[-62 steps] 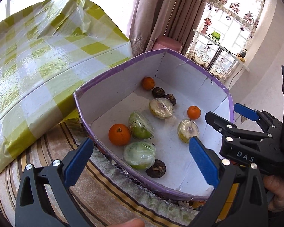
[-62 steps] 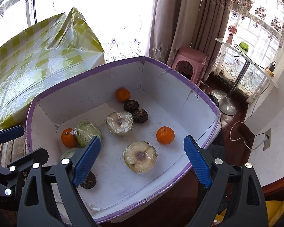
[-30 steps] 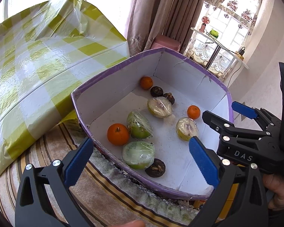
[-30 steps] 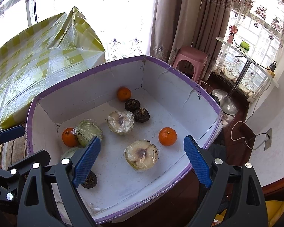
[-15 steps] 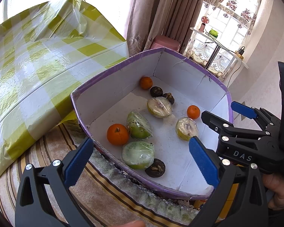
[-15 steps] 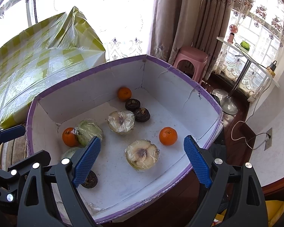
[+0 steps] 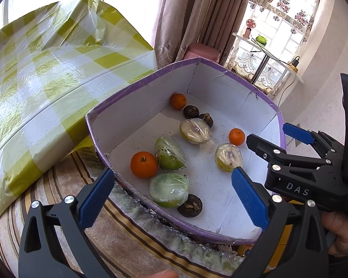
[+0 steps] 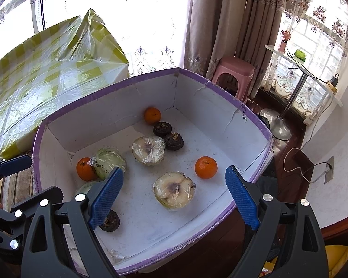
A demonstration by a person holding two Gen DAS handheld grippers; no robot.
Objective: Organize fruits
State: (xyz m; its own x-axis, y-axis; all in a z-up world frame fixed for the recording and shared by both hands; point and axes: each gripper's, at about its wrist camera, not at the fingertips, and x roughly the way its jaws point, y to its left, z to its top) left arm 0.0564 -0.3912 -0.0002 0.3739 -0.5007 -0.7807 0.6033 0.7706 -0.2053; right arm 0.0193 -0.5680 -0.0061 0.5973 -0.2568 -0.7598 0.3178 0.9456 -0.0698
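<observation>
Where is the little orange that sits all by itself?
In the right wrist view, the lone orange lies on the floor of the box, toward its right wall. Its nearest neighbour is the wrapped fruit half, just to its lower left.

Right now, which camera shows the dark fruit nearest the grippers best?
The left wrist view: the dark fruit sits fully exposed beside a wrapped green half. In the right wrist view, the right hand-held gripper's finger hides part of it.
</observation>
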